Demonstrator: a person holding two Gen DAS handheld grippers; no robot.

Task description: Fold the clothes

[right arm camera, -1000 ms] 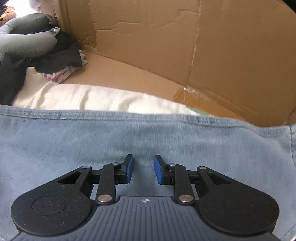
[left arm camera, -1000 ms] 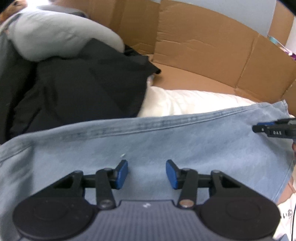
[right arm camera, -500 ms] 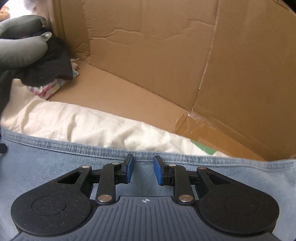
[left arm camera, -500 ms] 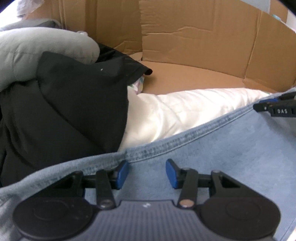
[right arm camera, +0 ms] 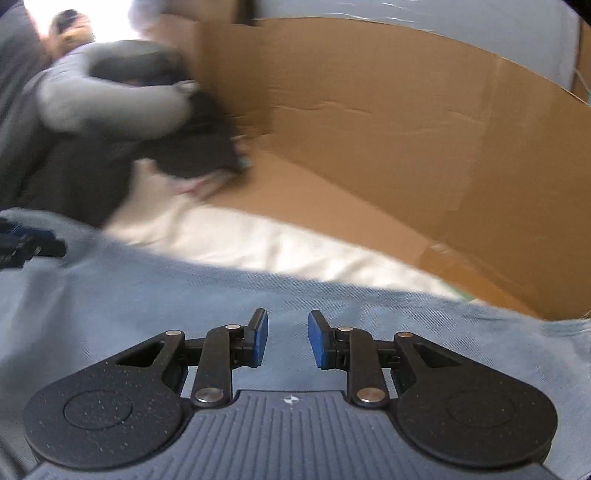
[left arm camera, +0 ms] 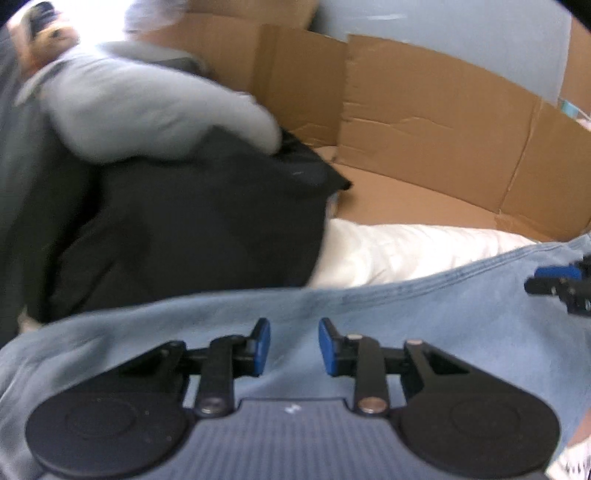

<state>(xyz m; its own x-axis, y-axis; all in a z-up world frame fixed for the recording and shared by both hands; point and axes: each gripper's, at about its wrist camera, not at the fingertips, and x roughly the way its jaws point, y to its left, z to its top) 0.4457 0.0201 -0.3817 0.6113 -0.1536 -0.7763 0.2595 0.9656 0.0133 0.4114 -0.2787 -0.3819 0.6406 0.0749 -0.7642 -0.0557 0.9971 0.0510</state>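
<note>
Blue-padded fingers (left arm camera: pixel 260 345) of the left gripper (left arm camera: pixel 293 345) stand apart with a moderate gap and nothing between them, hovering over a light blue denim garment (left arm camera: pixel 424 325) that spreads under and ahead of them. Likewise the right gripper (right arm camera: pixel 287 338) has its jaws parted to a similar width, empty, above the same denim (right arm camera: pixel 147 295). Both tools point forward and slightly downward across the cloth, side by side: the right gripper's tip shows at the far right of the left fingers, and the left one's tip (right arm camera: pixel 26 243) sits at the far left of the right fingers.

Just beyond the fingers runs the denim's stitched hem (left arm camera: pixel 406 291), and past it a cream-white cloth (left arm camera: pixel 406 251) lies flat, partly covered by the denim. Ahead and left of the left fingers, a black garment (left arm camera: pixel 192 229) is heaped on the white cloth's end, with a grey padded garment (left arm camera: pixel 147 110) piled on top of it (both are blurred in each view).

Everything rests on a brown cardboard floor (right arm camera: pixel 314 199), walled ahead and to the right of the fingers by upright cardboard panels (right arm camera: pixel 406 122) with creases and a seam. Above the panels a pale blue-grey wall (left arm camera: pixel 443 33) shows. Far left, beyond the grey garment, bright light washes out the background.
</note>
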